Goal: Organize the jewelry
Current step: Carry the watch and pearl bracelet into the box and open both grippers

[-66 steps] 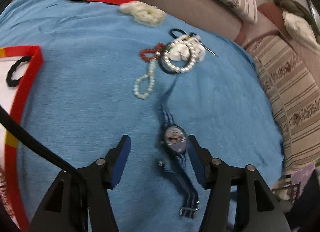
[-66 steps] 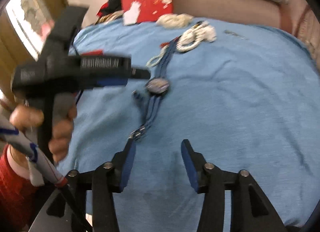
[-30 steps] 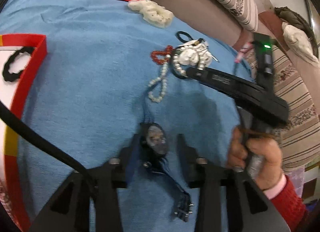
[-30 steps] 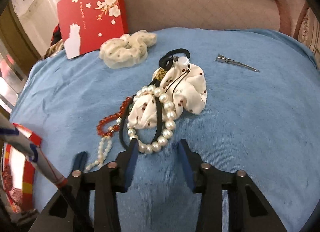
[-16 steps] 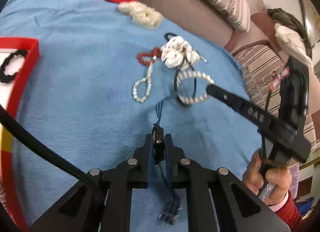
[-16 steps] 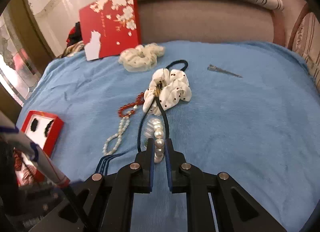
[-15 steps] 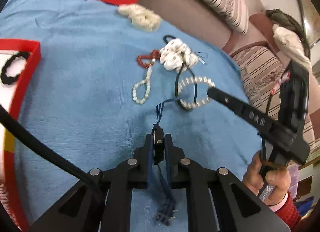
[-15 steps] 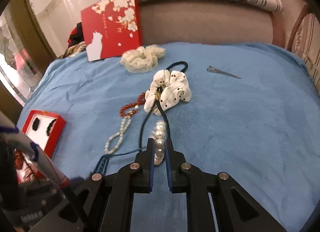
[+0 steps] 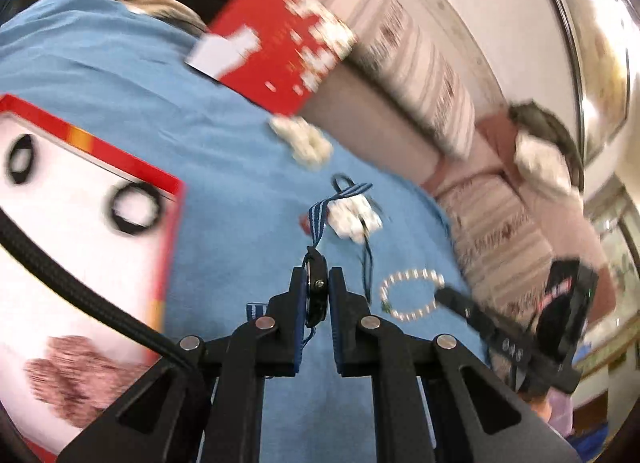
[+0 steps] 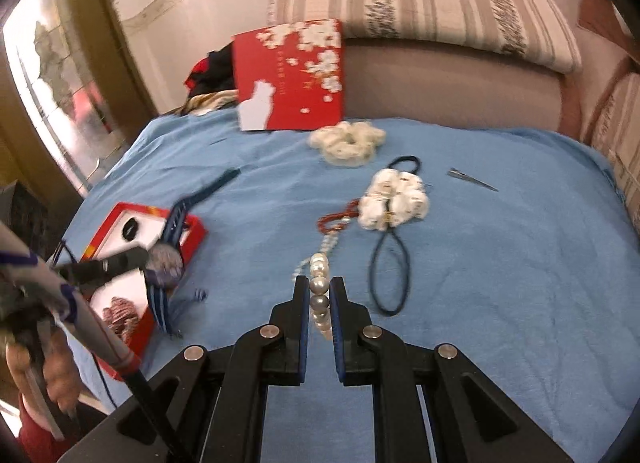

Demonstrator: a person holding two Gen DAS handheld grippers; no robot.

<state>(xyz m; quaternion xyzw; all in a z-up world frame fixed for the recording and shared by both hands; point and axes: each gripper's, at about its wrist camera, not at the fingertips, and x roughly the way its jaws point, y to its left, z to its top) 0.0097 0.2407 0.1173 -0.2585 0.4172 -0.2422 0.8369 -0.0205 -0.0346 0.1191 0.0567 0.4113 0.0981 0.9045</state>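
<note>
Left gripper (image 9: 318, 295) clamped on the round dark-cased wristwatch with the blue-and-white striped fabric strap (image 9: 316, 291): case pinched edge-on between the blue pads, one strap end trailing up and away toward the far side, the other hanging below the jaws. In the right wrist view the same watch (image 10: 166, 263) hangs in the air at the left, over the near right corner of the open red-rimmed jewelry box with the white lining (image 10: 196, 225), strap ends dangling. Right gripper (image 10: 319, 295) clamped on the white pearl bead bracelet (image 10: 319, 283), a few beads squeezed between the pads; in the left wrist view that bracelet (image 9: 412, 295) hangs as an open ring off the right gripper's tip, above the blue towel-like cloth (image 10: 500, 283). The box sits at the left edge of the cloth and holds two black ring-shaped hair ties (image 9: 134, 207) on the lining, plus a blurred dark red item (image 9: 76, 375) nearer the camera. Lying on the cloth, centre to far: white spotted fabric scrunchie (image 10: 394, 199) with a black elastic loop (image 10: 390, 275) running from it toward the near side, red bead string (image 10: 338, 219) just left of it, cream lace scrunchie (image 10: 348, 141) farther back, silver hair clip (image 10: 472, 179) to the right. Red flat box with white blossom print (image 10: 288, 81) stands at the far edge against the sofa. Left wrist view is motion-blurred.
</note>
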